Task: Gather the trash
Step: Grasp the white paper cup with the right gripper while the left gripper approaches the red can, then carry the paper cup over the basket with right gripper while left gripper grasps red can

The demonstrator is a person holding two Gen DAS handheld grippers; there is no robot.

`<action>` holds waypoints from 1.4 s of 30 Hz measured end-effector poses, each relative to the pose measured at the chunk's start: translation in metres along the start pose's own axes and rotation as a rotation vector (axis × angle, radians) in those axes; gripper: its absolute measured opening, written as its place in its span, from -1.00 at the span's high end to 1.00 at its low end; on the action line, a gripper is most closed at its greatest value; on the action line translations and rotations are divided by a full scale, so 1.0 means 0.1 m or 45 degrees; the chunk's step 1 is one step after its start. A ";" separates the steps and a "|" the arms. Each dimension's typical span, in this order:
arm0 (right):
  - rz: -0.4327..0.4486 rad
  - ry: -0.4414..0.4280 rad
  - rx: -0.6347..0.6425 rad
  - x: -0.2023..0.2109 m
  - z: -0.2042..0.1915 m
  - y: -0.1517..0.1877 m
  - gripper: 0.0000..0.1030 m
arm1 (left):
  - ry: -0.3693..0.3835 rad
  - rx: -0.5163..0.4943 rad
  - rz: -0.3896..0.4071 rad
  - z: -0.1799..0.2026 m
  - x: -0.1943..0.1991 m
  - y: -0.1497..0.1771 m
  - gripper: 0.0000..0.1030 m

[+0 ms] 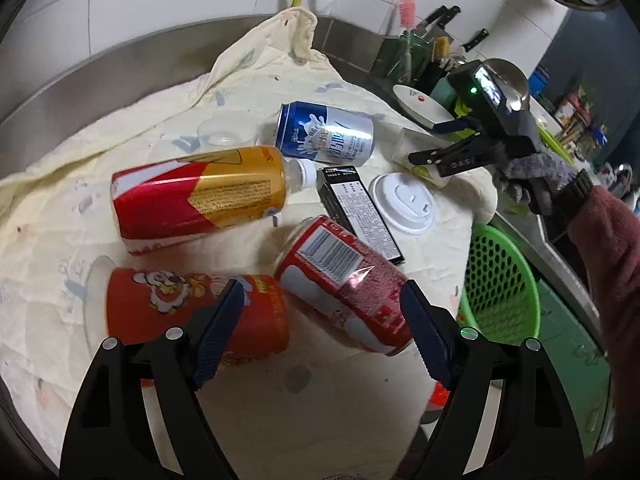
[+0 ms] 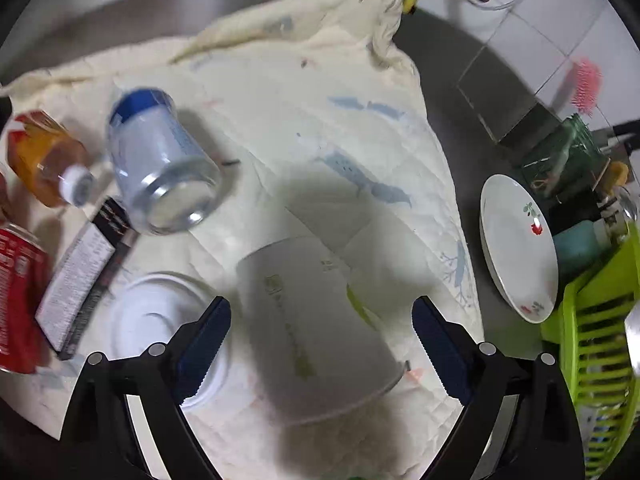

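Note:
Trash lies on a cream cloth (image 1: 60, 216). My left gripper (image 1: 324, 316) is open; a red soda can (image 1: 344, 284) lies between its fingers and a red chip tube (image 1: 160, 304) lies at the left finger. Beyond are a red-and-gold bottle (image 1: 200, 196), a blue-and-silver can (image 1: 324, 134), a black box (image 1: 360, 212) and a white lid (image 1: 402, 202). My right gripper (image 2: 320, 340) is open around a white paper cup (image 2: 312, 320) lying on its side. It also shows in the left wrist view (image 1: 436, 152), over the cup (image 1: 420, 166).
A green perforated basket (image 1: 500, 280) sits off the cloth's right edge. A white plate (image 2: 516, 240), a lime green rack (image 2: 592, 320) and knives stand to the right. A clear plastic cup (image 1: 224, 132) lies on the cloth. A steel back wall and tap are behind.

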State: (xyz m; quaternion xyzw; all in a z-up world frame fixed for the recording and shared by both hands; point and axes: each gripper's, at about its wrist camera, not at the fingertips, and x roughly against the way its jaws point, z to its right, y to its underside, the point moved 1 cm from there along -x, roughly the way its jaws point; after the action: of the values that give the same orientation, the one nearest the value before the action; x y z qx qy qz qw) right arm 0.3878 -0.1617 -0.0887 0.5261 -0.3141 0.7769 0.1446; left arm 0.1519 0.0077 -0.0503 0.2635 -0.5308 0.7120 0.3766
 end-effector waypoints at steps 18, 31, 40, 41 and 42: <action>0.090 0.015 -0.257 0.33 0.11 0.42 -0.29 | -0.033 0.487 -0.163 0.08 -0.43 0.06 -0.54; 0.265 -0.061 -0.508 1.01 -0.04 1.24 -0.29 | -0.042 0.717 -0.186 0.00 -0.69 0.10 -0.55; 0.259 -0.062 -0.689 1.12 -0.29 2.02 -0.29 | -0.122 0.724 -0.143 0.05 -0.78 0.09 -0.48; 0.258 -0.066 -0.711 1.11 -0.29 2.10 -0.29 | -0.128 0.707 -0.138 0.08 -0.77 0.09 -0.46; 0.255 -0.060 -0.745 1.11 -0.30 2.20 -0.29 | -0.134 0.696 -0.136 0.09 -0.75 0.10 -0.45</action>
State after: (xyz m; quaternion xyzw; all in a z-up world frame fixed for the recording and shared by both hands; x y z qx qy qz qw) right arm 0.1991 -0.3215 -0.0688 0.4464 -0.5781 0.6514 0.2052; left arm 0.1873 -0.0216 -0.1116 0.4195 -0.3232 0.7933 0.3004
